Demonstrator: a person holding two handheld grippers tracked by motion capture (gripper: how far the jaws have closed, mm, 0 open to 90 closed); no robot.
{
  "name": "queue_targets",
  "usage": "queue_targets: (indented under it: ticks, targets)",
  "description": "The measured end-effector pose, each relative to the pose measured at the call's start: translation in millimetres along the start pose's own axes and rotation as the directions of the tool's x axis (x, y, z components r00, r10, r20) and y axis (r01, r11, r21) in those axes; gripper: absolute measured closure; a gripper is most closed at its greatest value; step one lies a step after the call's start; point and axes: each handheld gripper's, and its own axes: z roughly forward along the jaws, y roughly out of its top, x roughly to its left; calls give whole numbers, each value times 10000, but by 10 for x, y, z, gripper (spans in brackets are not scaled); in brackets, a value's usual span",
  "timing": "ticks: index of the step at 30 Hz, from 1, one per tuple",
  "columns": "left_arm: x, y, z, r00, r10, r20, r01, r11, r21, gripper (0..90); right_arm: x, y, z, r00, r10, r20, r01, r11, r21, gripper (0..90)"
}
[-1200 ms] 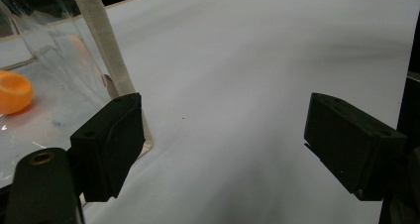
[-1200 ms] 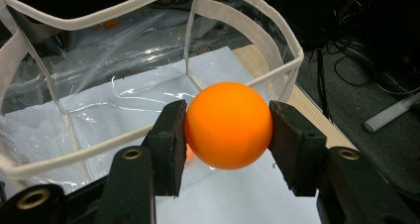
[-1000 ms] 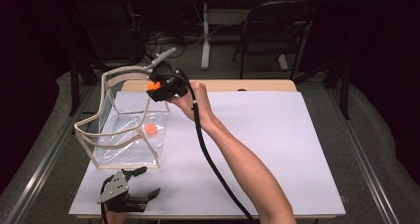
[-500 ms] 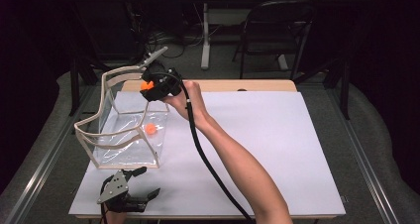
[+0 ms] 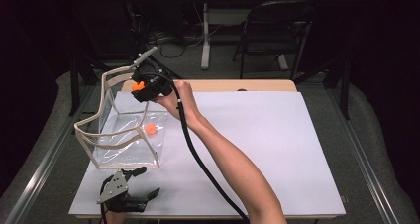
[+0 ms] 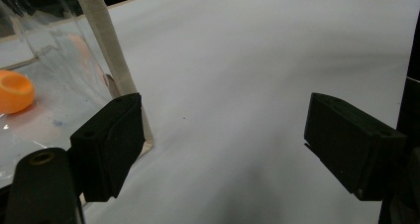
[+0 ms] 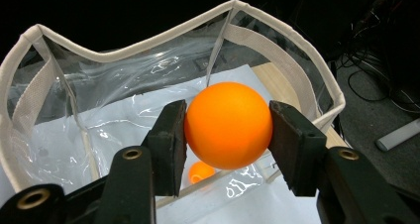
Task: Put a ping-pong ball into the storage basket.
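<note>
A white sheet (image 5: pixel 257 135) covers most of the wooden table (image 5: pixel 257 85), leaving its far edge bare. Beyond that edge a dark chair (image 5: pixel 277 30) and cables (image 5: pixel 168 38) stand on the grey floor (image 5: pixel 381 135).

The lower orange ball (image 7: pixel 200 171) sits half hidden behind the right tool's (image 7: pixel 229 130) jaw

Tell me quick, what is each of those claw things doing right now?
Left gripper: open, holding nothing, beside the clear bag.
Right gripper: closed on an orange ball, above the bag.
</note>
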Motion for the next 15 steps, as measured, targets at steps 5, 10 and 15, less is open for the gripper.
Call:
queue_targets:
  ticks: [5,10,15]
  targets:
    - [-1,0,-1,10000,-5,2,5,10000,-5,158,15,18,53,10000,23,-60,-22,10000,37,508]
    - [3,-2,1,10000,-3,9,3,10000,-1,158,41,32,123,9999,-15,-149,17,9999,109,508]
    - [5,-3,0,10000,-6,4,6,10000,-11,158,63,45,191,9997,3,-231,0,9999,150,508]
